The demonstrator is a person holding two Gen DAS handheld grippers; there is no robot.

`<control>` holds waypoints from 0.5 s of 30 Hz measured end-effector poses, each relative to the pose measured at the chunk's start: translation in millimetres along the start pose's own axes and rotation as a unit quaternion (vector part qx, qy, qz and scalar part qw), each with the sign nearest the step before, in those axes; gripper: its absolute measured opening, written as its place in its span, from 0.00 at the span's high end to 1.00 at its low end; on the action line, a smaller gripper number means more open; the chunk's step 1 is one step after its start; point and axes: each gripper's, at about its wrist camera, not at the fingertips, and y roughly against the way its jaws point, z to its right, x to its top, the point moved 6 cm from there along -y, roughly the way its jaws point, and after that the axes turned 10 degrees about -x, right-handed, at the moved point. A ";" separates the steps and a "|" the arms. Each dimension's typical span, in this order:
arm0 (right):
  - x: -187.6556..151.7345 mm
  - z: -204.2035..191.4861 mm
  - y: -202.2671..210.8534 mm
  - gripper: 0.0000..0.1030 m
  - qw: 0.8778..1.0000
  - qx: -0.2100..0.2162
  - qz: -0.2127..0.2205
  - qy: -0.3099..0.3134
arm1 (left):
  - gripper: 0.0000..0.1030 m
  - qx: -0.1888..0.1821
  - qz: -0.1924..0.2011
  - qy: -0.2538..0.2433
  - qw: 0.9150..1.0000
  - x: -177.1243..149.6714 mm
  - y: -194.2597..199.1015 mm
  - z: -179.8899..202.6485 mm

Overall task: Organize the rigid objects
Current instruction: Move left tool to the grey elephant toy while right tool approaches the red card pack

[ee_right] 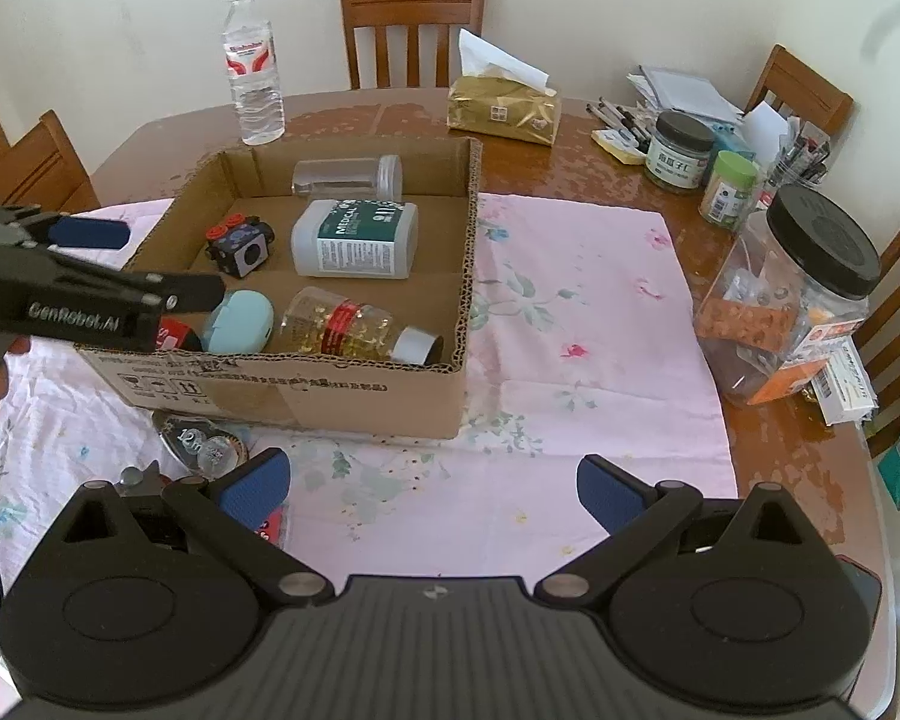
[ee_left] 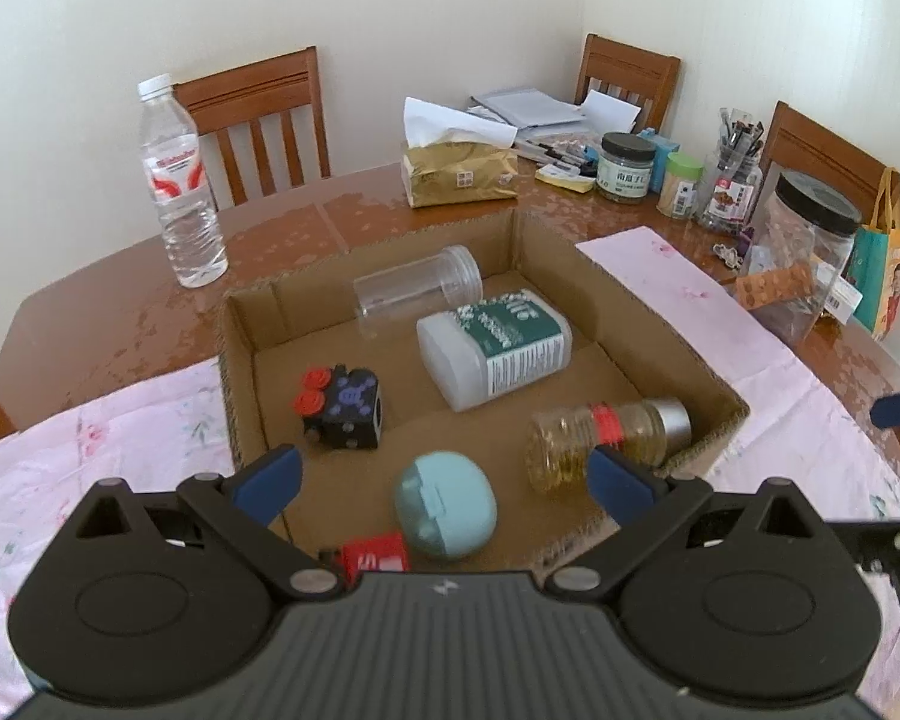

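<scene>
An open cardboard box sits on the pink cloth. It holds a clear jar, a white medical bottle, a black fidget cube, a light-blue case, a bottle of gold capsules and a red item. My left gripper is open and empty over the box's near edge. My right gripper is open and empty above the cloth in front of the box.
A water bottle, tissue pack, jars and a big black-lidded jar stand around. A round shiny object and a red packet lie in front of the box. Chairs surround the table.
</scene>
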 end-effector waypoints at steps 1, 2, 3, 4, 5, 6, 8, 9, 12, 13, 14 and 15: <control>-0.3 0.0 0.7 0.00 1.000 0.001 0.001 0.001 | 0.02 0.003 -0.001 0.001 1.000 -3.4 2.5 0.9; -1.1 0.0 1.3 0.00 1.000 0.003 0.002 0.001 | 0.02 0.006 -0.003 0.004 1.000 -7.5 4.9 2.0; -1.7 -0.1 1.8 0.00 1.000 0.004 0.003 0.001 | 0.02 0.009 -0.005 0.009 1.000 -11.7 7.2 2.9; -2.6 0.1 2.1 0.00 1.000 0.007 0.004 0.000 | 0.01 0.011 -0.008 0.013 1.000 -16.9 9.1 4.0; -3.2 0.4 2.4 0.00 1.000 0.009 0.004 0.000 | 0.01 0.012 -0.009 0.018 1.000 -22.2 10.8 4.9; -4.1 0.5 2.5 0.00 1.000 0.011 0.005 -0.001 | 0.01 0.014 -0.012 0.024 1.000 -27.1 12.0 5.4; -6.3 0.6 2.3 0.00 1.000 0.015 0.005 -0.002 | 0.01 0.018 -0.020 0.039 0.999 -38.0 13.5 5.2; -7.6 0.4 2.5 0.00 1.000 0.018 0.006 -0.002 | 0.01 0.022 -0.022 0.046 0.998 -43.0 14.7 4.8; -12.3 -1.0 2.6 0.00 0.999 0.032 0.007 0.000 | 0.01 0.040 -0.030 0.062 0.997 -57.7 20.0 3.6; -14.1 -2.1 1.5 0.00 0.999 0.039 0.007 0.003 | 0.01 0.047 -0.029 0.067 0.996 -62.2 23.0 3.1; -16.2 -3.8 -0.5 0.00 0.999 0.044 0.005 0.007 | 0.01 0.053 -0.029 0.072 0.996 -66.1 25.9 2.7; -18.0 -5.7 -2.7 0.00 0.999 0.048 0.003 0.011 | 0.01 0.058 -0.029 0.077 0.995 -70.2 29.0 2.2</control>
